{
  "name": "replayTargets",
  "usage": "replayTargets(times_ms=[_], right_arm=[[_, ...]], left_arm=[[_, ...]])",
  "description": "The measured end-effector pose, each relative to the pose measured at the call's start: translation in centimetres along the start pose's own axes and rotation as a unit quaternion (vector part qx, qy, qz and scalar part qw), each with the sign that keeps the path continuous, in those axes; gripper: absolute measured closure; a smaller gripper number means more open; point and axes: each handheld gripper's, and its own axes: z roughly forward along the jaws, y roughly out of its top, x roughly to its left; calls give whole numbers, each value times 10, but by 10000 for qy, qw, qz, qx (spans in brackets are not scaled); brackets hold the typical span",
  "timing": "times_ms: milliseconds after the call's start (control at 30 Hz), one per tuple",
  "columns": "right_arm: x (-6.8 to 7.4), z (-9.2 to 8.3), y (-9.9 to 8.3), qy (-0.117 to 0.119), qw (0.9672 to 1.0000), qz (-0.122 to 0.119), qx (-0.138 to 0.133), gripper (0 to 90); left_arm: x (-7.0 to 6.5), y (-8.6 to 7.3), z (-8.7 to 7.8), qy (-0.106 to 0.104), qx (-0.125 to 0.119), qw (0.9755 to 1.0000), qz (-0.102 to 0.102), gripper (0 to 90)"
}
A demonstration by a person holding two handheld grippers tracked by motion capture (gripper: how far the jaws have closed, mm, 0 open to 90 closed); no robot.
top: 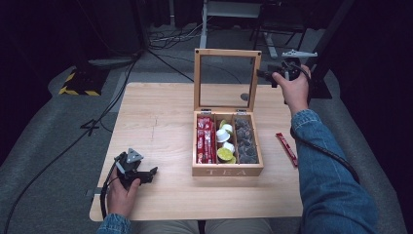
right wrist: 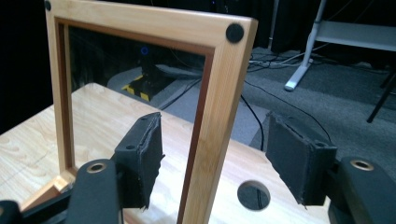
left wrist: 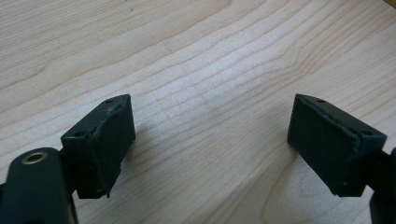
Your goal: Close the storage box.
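Left tongs [top: 149,174] rest open on the table [top: 156,117]; right tongs [right wrist: 212,161] straddle the lid [right wrist: 219,107], ungripped.

One tea box [top: 227,170] on one table [top: 156,126], its three compartments stocked; one lid [top: 227,80] stands raised. Two grippers [top: 138,171] [top: 269,75] in frame; one red sachet [top: 287,149] lies outside; one round hole [right wrist: 253,195] in the tabletop.

Red sachet [top: 287,149] on table [top: 156,117], right of box.
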Motion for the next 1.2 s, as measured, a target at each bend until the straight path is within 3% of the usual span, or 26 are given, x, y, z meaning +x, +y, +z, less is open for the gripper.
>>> replayTargets(times_ms=[300, 767, 967, 1100, 1200], right_arm=[[-9, 20, 7, 107, 9999, 30, -72, 380], [-9, 45, 6, 220, 9997, 6, 107, 413], [-9, 50, 4, 281, 9994, 133, 122, 421], [-6, 51, 3, 492, 9985, 234, 62, 442], [-2, 49, 4, 430, 9989, 199, 52, 442]], left_arm=[[0, 0, 0, -2, 1, 10000, 11, 153], [0, 0, 0, -2, 8, 10000, 4, 152], [0, 0, 0, -6, 15, 10000, 1, 150], [0, 1, 0, 5, 10, 10000, 1, 150], [0, 1, 0, 3, 11, 10000, 4, 150]])
